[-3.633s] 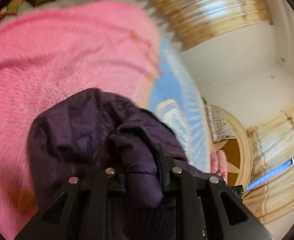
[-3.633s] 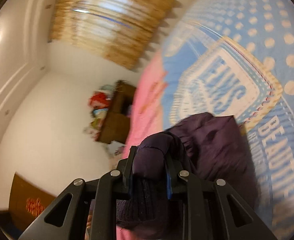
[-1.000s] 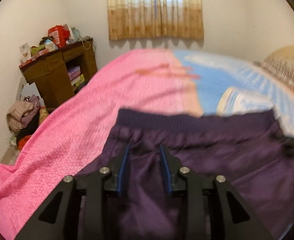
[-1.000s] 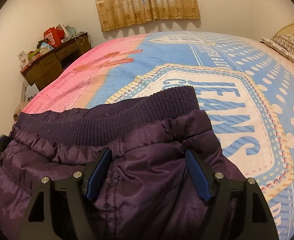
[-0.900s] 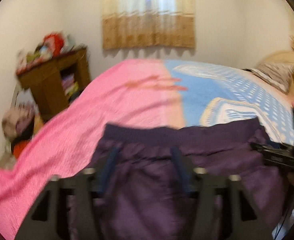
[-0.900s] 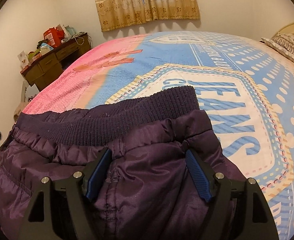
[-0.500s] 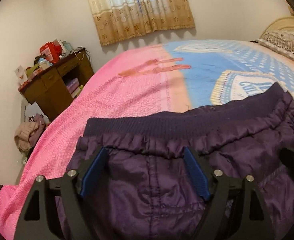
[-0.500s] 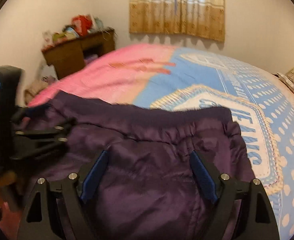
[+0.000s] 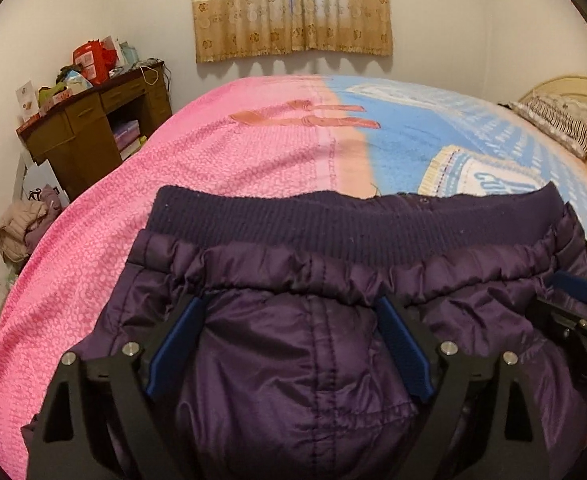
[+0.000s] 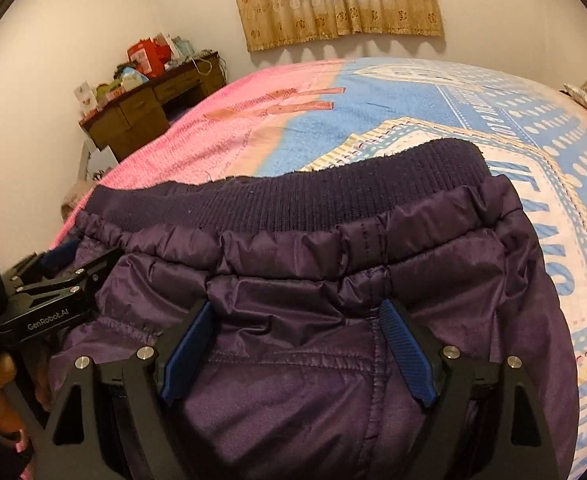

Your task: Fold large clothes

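Observation:
A dark purple padded garment with a ribbed knit band lies spread on the bed; it also fills the right wrist view. My left gripper is open, its blue pads wide apart just above the shiny fabric near the garment's left side. My right gripper is open too, over the garment's right side. Each gripper shows at the edge of the other's view: the right one and the left one. Neither holds cloth.
The bed has a pink cover on the left and a blue printed blanket on the right. A cluttered brown desk stands by the left wall. A curtained window is behind the bed. A pillow lies far right.
Both grippers have let go of the bunched garment and opened wide. The garment now lies spread flat on the bed with its ribbed band away from me.

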